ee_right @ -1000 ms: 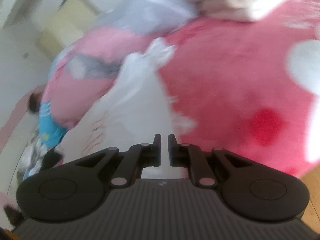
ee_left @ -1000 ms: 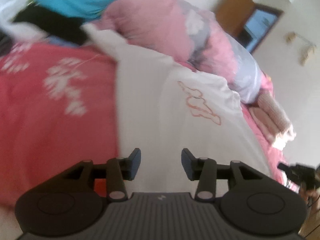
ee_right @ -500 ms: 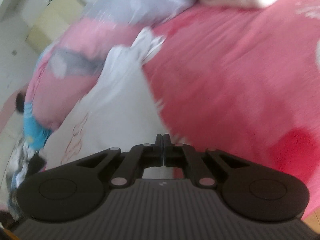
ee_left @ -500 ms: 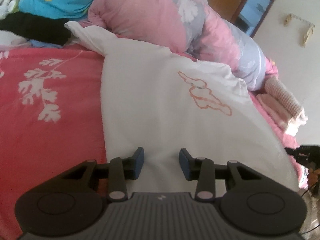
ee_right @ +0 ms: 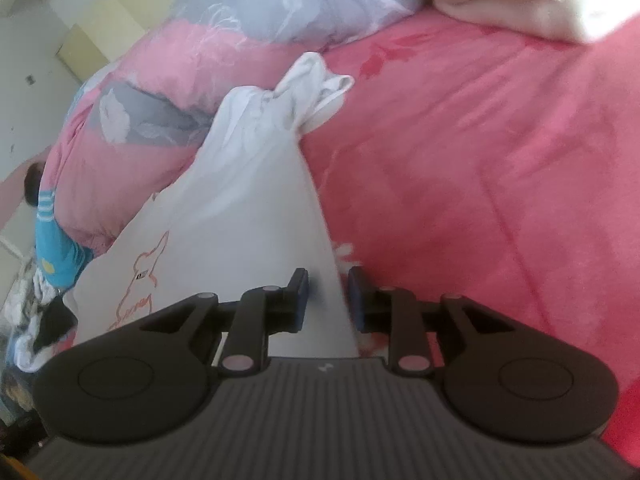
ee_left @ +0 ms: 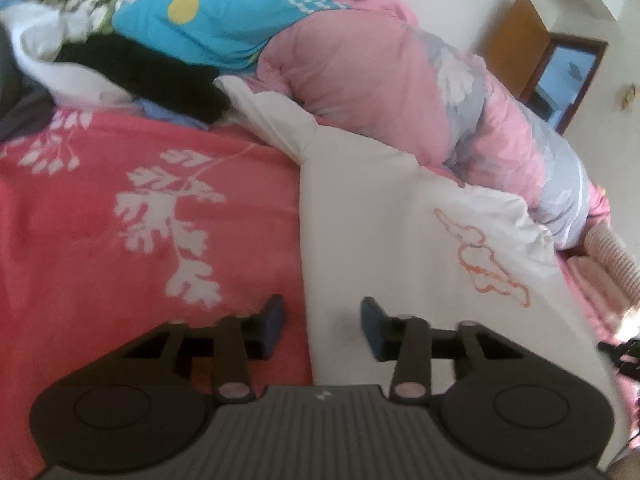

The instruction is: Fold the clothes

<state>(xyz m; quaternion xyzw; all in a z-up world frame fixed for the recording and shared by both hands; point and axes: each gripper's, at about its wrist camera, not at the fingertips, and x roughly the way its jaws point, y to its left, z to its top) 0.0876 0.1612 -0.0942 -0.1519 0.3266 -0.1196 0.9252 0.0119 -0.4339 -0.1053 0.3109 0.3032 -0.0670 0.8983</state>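
My left gripper [ee_left: 322, 330] has been closing, my right gripper [ee_right: 328, 300] opening; both jaws stand apart, seemingly straddling opposite edges of the white shirt [ee_left: 400, 232] spread on the red blanket [ee_left: 140, 208].

The shirt [ee_left: 400, 216] lies flat on the bed [ee_left: 100, 216]. Behind it, at 12 o'clock, the rolled quilt [ee_left: 360, 80] lies across the bed and touches the shirt. At 10 o'clock lies a heap of clothes [ee_left: 132, 68]. At 3 o'clock, folded towels [ee_left: 600, 264] rest on the bed.
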